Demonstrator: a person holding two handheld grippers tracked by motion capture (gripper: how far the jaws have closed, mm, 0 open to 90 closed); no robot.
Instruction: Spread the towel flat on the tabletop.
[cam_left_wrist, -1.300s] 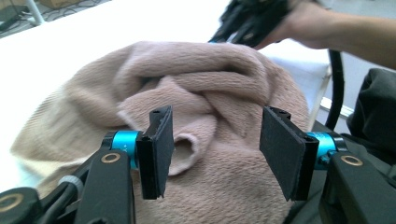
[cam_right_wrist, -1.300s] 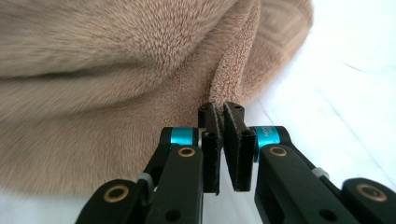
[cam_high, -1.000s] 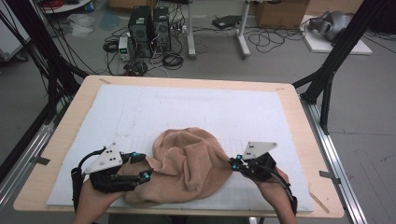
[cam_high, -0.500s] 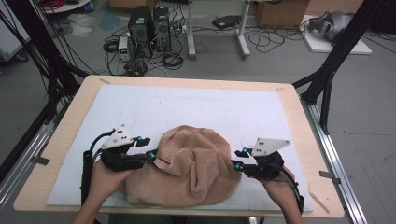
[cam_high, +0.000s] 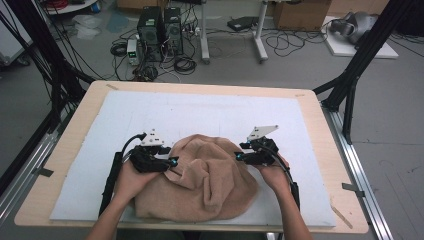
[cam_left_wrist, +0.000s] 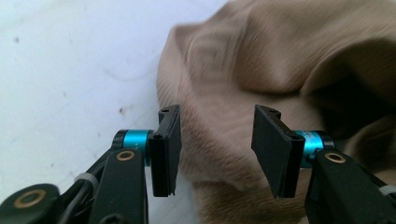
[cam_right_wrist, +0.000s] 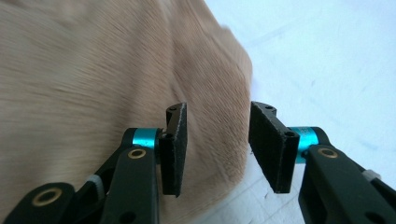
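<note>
Both grippers have moved farther up the table, the left gripper (cam_high: 172, 161) and right gripper (cam_high: 239, 156) now flanking the tan cloth (cam_high: 205, 182). Each stands with jaws apart, gripping nothing, over a cloth edge. Crumpled cloth lies near-centre on the white mat (cam_high: 210, 112).

We see a wooden table (cam_high: 320, 107) with rounded corners, its top covered almost wholly by a white mat (cam_high: 200, 117) that leaves a bare wood border around it. Metal rails (cam_high: 367, 187) run along both long sides of the table, and black frame struts (cam_high: 372, 47) slant up from the floor at the left and right. Beyond the far edge we find a grey floor (cam_high: 400, 115) strewn with looping black cables (cam_high: 295, 42). Two dark computer towers (cam_high: 160, 27) stand side by side near the middle, with a white table leg (cam_high: 257, 30) just beside them. Cardboard boxes (cam_high: 295, 12) sit at the back. The light is even and soft.
</note>
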